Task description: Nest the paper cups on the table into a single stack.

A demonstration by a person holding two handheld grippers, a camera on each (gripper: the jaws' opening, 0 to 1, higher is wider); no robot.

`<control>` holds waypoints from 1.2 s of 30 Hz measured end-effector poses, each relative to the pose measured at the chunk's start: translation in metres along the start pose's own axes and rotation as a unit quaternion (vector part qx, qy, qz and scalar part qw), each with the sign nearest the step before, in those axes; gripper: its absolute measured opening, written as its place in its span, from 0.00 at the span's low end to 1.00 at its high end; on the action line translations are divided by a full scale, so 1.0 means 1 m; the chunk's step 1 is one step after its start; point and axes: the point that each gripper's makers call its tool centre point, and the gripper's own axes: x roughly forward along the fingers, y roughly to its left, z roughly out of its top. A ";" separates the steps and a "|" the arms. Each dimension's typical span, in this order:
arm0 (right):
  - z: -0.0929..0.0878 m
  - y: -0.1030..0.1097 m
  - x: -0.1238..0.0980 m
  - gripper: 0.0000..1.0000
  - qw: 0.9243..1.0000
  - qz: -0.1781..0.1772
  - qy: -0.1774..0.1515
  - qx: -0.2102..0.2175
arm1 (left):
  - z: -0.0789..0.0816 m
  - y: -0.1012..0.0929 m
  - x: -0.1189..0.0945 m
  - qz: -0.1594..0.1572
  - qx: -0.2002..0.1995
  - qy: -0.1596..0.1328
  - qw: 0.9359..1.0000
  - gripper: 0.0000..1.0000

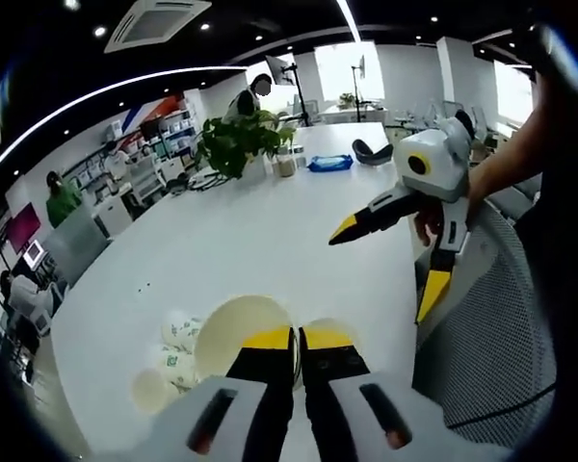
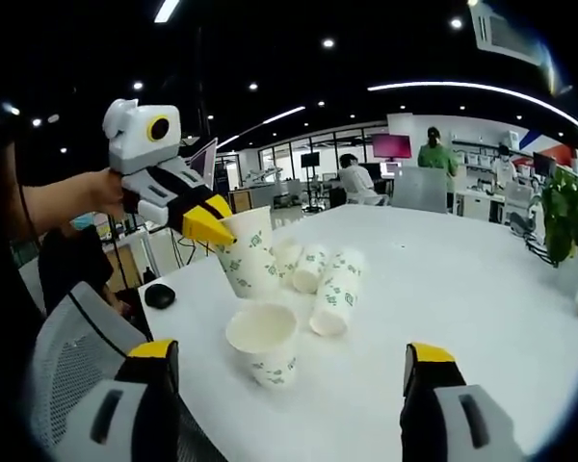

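My left tongs (image 2: 212, 223) pinch rim of lifted cup (image 2: 248, 252), held above upright cup (image 2: 263, 342) on bench (image 2: 443, 289), probably lined up for nesting. My right tongs (image 2: 289, 385) spread wide, empty, hovering ready. Spare cups (image 2: 335, 289) lie tipped behind.

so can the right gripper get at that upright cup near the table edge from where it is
Probably yes. The right gripper hangs open with its jaws wide, and the upright cup stands between them ahead, nothing in the way. The left gripper holds another cup above and behind it.

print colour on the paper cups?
Green leaf-like marks on white paper cups; clearest in the right gripper view, on the cup the left gripper holds.
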 end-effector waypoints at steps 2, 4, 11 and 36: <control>0.001 0.000 0.000 0.99 1.000 -0.002 -0.002 -0.001 | 0.001 -0.003 0.002 -0.007 0.005 0.001 1.000 0.00; 0.001 0.000 0.000 0.99 1.000 -0.002 -0.002 0.001 | 0.001 -0.006 0.005 -0.013 0.009 0.002 1.000 0.00; 0.000 -0.001 0.000 0.98 1.000 -0.004 0.002 0.000 | 0.004 -0.012 0.010 -0.029 0.018 0.001 0.999 0.00; -0.001 -0.002 0.000 0.97 1.000 -0.006 0.003 0.007 | -0.003 -0.043 0.036 -0.075 0.040 0.022 0.996 0.00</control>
